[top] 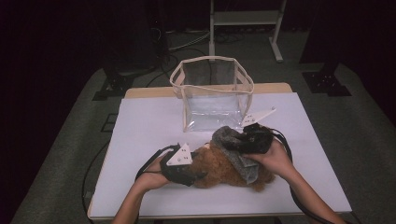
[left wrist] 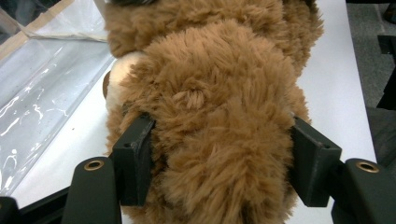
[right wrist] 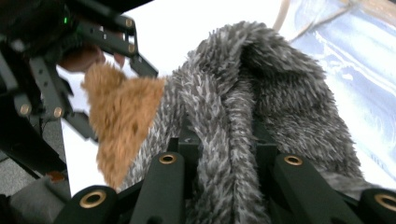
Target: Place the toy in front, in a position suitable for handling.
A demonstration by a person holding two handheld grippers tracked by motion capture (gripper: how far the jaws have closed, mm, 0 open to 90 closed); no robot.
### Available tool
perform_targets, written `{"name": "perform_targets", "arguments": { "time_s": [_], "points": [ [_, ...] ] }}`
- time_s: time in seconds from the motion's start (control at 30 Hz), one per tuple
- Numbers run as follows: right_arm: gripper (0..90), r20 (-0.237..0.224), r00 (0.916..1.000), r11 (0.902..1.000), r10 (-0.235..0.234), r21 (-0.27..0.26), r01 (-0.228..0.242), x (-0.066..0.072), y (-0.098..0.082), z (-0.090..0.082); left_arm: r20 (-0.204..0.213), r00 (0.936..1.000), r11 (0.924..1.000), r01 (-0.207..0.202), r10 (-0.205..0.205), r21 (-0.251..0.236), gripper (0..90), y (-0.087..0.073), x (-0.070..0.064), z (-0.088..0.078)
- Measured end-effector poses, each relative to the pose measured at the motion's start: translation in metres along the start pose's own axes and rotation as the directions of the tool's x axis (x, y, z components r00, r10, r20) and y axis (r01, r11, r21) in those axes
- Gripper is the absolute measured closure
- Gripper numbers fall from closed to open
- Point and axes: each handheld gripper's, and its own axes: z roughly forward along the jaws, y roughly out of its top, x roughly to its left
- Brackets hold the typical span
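Observation:
A brown plush bear [top: 212, 170] lies on the white table [top: 149, 121], near the front. My left gripper [top: 198, 175] holds it from the left; in the left gripper view both jaws press into the brown fur [left wrist: 210, 70] on either side. A grey furry garment [top: 233, 151] is draped over the bear's right part. My right gripper [top: 239, 143] is shut on a fold of it, and the grey pile [right wrist: 261, 79] bunches up between the jaws [right wrist: 224, 149]. A brown tuft of the bear [right wrist: 121, 112] sticks out beside the grey fabric.
A clear plastic bag with cream trim [top: 212, 93] stands open at the back middle of the table, just behind the bear; its wall [left wrist: 42, 84] lies close on the left in the left gripper view. White table surface spreads to both sides. A metal stand's legs [top: 243, 28] rise beyond the table.

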Motion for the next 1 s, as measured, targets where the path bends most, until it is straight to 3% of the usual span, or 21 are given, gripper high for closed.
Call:
{"name": "perform_targets", "arguments": {
  "time_s": [0.1, 0.23, 0.33, 0.47, 0.73, 1.0],
  "points": [
    [72.2, -0.006, 0.9999, 0.9999, 0.011, -0.001, -0.011, 0.001, -0.012, -0.008, -0.002, 0.9999, 0.9999, 0.014, -0.014, -0.008, 34.2, 0.0, 0.0, 0.001],
    [72.2, 0.018, 0.9998, 0.9999, -0.012, 0.01, 0.012, 0.005, -0.023, -0.019, -0.001, 0.9998, 0.9998, 0.019, -0.019, -0.006, 34.2, 0.0, 0.001, 0.001],
    [72.2, 0.066, 0.9966, 0.9987, -0.05, 0.017, 0.049, 0.007, -0.025, -0.028, -0.008, 0.9996, 0.9995, 0.028, -0.028, -0.015, 34.1, 0.0, 0.001, 0.001],
    [72.3, 0.118, 0.9919, 0.9988, -0.047, 0.022, 0.045, 0.002, -0.029, -0.041, -0.007, 0.9994, 0.9993, 0.033, -0.033, -0.019, 34.0, -0.001, 0.003, 0.001],
    [72.3, 0.195, 0.9806, 0.9997, 0.023, -0.005, -0.022, -0.022, -0.045, -0.068, -0.003, 0.9998, 0.9998, 0.02, -0.02, -0.006, 34.2, 0.0, 0.001, 0.001],
    [72.2, 0.248, 0.9634, 0.9948, 0.101, -0.02, -0.1, -0.057, -0.043, -0.07, 0.006, 1.0, 1.0, 0.007, -0.007, 0.003, 34.2, 0.0, 0.0, 0.0]
  ]
}}
